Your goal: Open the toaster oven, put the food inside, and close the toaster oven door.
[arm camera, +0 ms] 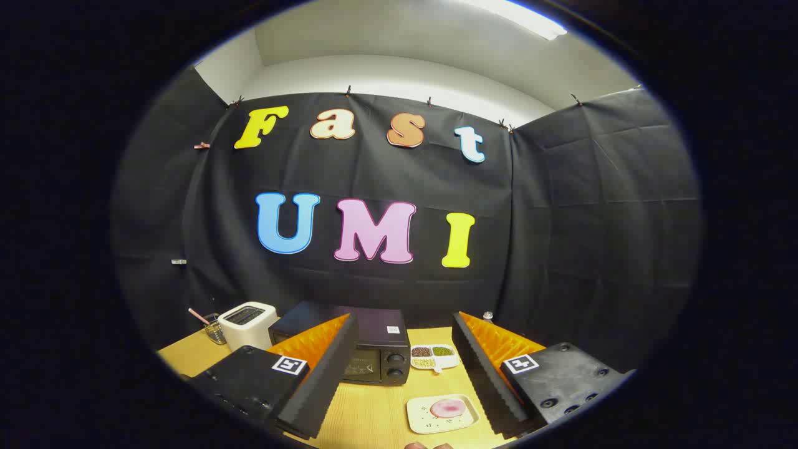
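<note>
Right now the gripper (404,349) hangs above a yellow wooden table (368,415), fingers spread wide w/ nothing between them but open air and tabletop. Toaster oven (368,349), dark body, sits beyond the fingers, toward the back of the table, its door shut; the left finger (324,368) covers part of its front, and two round knobs (395,366) show on its right side, one above the other. Food (446,408) is a pink round piece, lying on a small pale square plate (425,423), which sits between the fingers, nearer the right finger (483,368), closer to the camera than the oven and apart from it. Just right of the oven stands a white divided tray (434,360) w/ brownish and green stuff in its compartments; can't tell what exactly. Left of the oven is a white pop-up toaster (248,324), and beyond that a small wire basket (216,333) w/ a pink-ended stick poking out. Small bottle top (488,316) peeks behind the right finger. Behind everything hangs black cloth wall (592,218).
</note>
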Demonstrator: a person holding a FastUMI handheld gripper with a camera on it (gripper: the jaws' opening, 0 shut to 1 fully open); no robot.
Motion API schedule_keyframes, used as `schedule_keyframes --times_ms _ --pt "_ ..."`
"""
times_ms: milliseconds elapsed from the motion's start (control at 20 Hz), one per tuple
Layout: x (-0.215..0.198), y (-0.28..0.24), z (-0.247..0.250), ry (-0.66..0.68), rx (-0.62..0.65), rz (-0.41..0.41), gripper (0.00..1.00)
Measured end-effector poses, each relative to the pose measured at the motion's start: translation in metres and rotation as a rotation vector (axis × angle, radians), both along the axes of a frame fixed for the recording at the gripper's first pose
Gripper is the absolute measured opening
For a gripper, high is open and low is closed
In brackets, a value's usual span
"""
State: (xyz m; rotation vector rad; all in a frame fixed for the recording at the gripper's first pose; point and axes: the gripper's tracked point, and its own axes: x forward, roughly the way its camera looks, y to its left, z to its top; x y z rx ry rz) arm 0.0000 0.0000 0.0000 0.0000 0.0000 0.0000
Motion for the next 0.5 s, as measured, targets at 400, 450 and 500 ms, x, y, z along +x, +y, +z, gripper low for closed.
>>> schedule_keyframes --times_ms 400,450,500 --pt "-0.001 0.009 -0.015 0.025 0.012 0.016 0.98" --pt "0.000 0.011 -0.017 0.030 0.015 0.018 0.98" --pt "0.000 0.012 -0.017 0.030 0.015 0.017 0.98"
